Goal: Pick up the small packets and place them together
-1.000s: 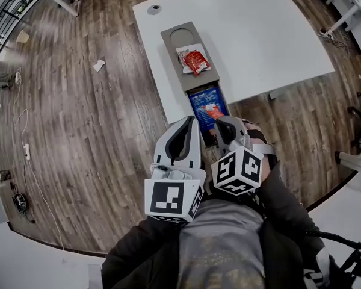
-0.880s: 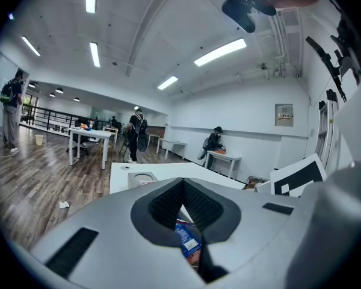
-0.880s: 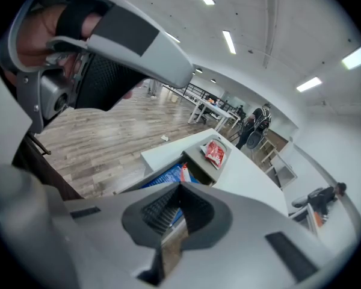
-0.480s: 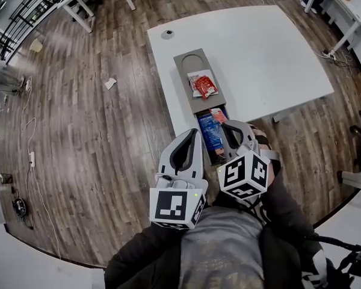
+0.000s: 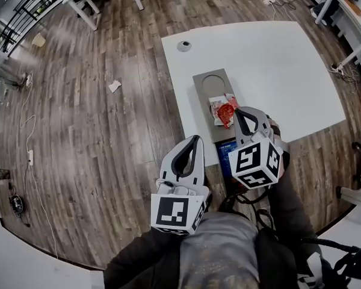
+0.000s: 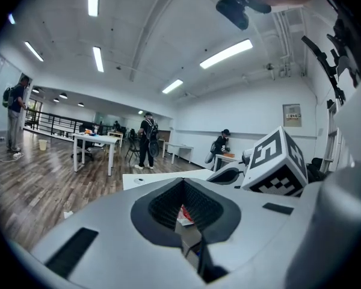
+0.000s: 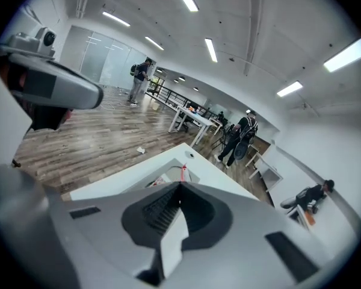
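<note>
A grey tray [image 5: 206, 80] with a round recess lies on the white table [image 5: 277, 59]. On its near end rest a white and a red small packet [image 5: 221, 111]. My right gripper [image 5: 245, 114] hovers just right of them, shut on a thin red packet [image 7: 183, 172] that shows edge-on at its tip. The same view shows the tray's packets [image 7: 159, 180] left of the jaws. Over the table's near edge, my left gripper [image 5: 191, 141] is shut and holds nothing. Its own view catches the red packet [image 6: 184, 213] through the gap behind its tips [image 6: 183, 184].
A blue box [image 5: 224, 149] lies at the table's near edge, partly under the right gripper. A round grommet [image 5: 184, 46] sits at the table's far left corner. A paper scrap [image 5: 114, 86] lies on the wood floor. Desks and standing people fill the room beyond.
My right gripper has moved forward from over the blue box to beside the packets on the tray, with the small red packet in it. The left gripper has also moved forward.
</note>
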`<state>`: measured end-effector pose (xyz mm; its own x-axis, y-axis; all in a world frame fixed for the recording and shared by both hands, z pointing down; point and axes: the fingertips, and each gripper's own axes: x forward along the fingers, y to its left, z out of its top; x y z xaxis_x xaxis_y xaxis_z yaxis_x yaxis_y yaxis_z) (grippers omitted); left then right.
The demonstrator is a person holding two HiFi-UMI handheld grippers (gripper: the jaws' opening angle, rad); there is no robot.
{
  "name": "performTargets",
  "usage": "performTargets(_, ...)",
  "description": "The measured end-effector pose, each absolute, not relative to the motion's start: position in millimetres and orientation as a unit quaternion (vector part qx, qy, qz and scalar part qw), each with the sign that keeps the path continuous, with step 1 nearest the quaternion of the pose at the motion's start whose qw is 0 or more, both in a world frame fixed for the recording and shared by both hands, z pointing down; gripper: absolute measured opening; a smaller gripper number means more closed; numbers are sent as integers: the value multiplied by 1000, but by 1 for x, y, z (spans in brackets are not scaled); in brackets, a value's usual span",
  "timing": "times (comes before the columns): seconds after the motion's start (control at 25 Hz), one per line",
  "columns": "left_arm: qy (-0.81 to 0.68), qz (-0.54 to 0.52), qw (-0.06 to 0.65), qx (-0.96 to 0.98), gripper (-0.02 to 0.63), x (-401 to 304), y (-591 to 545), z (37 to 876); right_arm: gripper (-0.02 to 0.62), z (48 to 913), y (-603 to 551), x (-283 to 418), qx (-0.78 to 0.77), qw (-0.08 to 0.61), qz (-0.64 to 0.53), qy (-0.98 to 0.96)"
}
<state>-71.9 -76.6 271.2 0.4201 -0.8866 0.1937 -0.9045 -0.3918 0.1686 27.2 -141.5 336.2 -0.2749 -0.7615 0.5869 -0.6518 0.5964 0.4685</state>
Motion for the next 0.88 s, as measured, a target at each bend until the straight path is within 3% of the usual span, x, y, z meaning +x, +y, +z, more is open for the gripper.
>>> performTargets(0.68, -565, 51, 180, 803, 2, -124, -120, 313, 9, 392, -199, -6, 392, 460, -8, -797)
performTargets(0.88, -571, 52, 177, 800, 0, -125, -117, 312, 92, 396, -190, -14, 364, 454, 16, -813)
